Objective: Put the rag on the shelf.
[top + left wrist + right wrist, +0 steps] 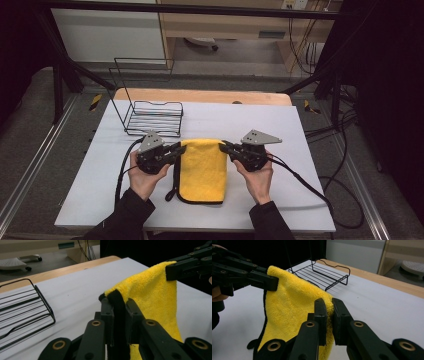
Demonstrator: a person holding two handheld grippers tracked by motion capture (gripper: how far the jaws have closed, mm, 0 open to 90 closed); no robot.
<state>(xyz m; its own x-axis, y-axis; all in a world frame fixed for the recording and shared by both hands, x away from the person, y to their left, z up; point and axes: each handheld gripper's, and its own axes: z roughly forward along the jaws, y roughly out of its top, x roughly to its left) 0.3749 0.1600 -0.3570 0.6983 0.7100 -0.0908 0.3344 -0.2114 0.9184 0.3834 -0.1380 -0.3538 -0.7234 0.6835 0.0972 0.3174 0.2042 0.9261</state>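
A: A white counter [280,150] sits inside a dark metal frame, with pale cabinets and loose cables on the floor at the far side. What is on it?

B: A black wire rack with a tall back [152,114] stands at the far left. In the middle, a yellow terry cloth with black edging [202,172] is lifted by its far edge; its near end looks to rest on the counter.

A: And the claws?

B: The left claw [179,148] is clamped narrow on the cloth's far-left corner, pinching the black edging. The right claw [223,146] is clamped narrow on the far-right corner. In the right gripper view the cloth hangs in a sagging sheet between them.

A: What could go wrong?

B: Each grip takes only a small bite of the corner, so I judge that a sharp pull apart could drag the cloth out of one claw, and it would swing down from the other. If the hands rise unevenly, the sheet would bunch toward the lower side. Carried toward the rack, the hanging end might snag on its front wire.
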